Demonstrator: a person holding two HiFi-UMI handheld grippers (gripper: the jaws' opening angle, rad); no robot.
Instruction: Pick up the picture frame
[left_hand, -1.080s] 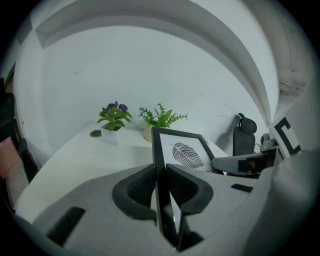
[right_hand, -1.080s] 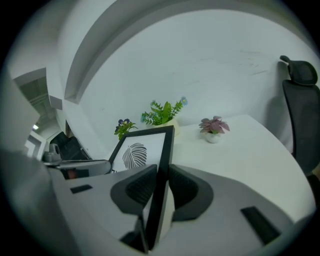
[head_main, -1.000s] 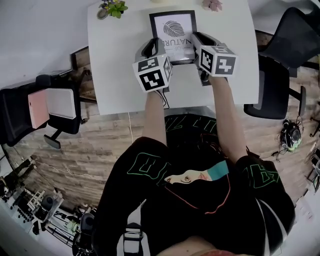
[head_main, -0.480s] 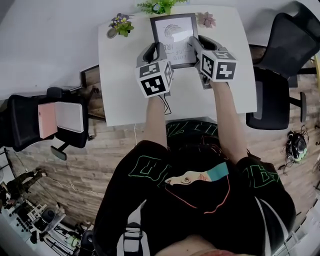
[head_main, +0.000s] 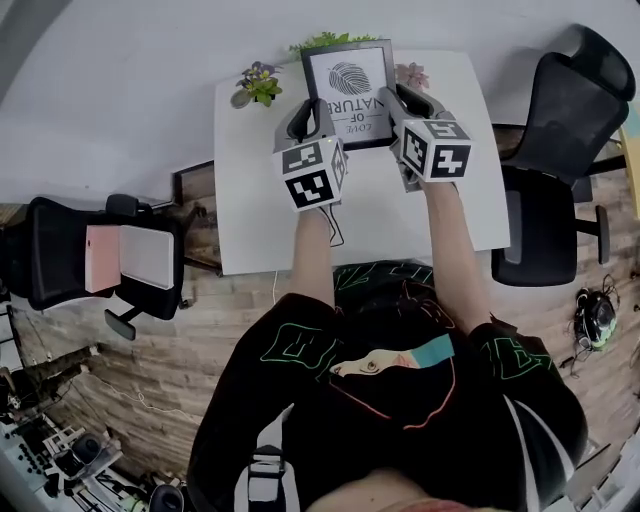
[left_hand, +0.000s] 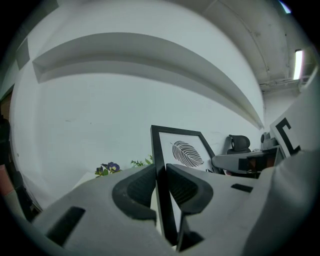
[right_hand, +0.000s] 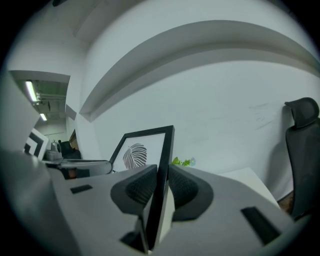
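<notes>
A black picture frame (head_main: 348, 90) with a leaf print is held up over the far part of the white table (head_main: 260, 210), between both grippers. My left gripper (head_main: 311, 112) is shut on the frame's left edge (left_hand: 161, 180). My right gripper (head_main: 397, 103) is shut on its right edge (right_hand: 161, 185). In the left gripper view the frame (left_hand: 180, 150) stands upright between the pads, and the right gripper view shows the frame (right_hand: 145, 150) the same way. The frame's lower part is hidden behind the marker cubes.
Small potted plants (head_main: 260, 84) stand along the table's far edge by the white wall. A black office chair (head_main: 560, 150) stands right of the table, and another chair (head_main: 70, 255) holding a pink and a white item stands at the left.
Both grippers have risen together with the frame, which has lifted off the table and tilted toward upright. The grips on its two edges are unchanged.
</notes>
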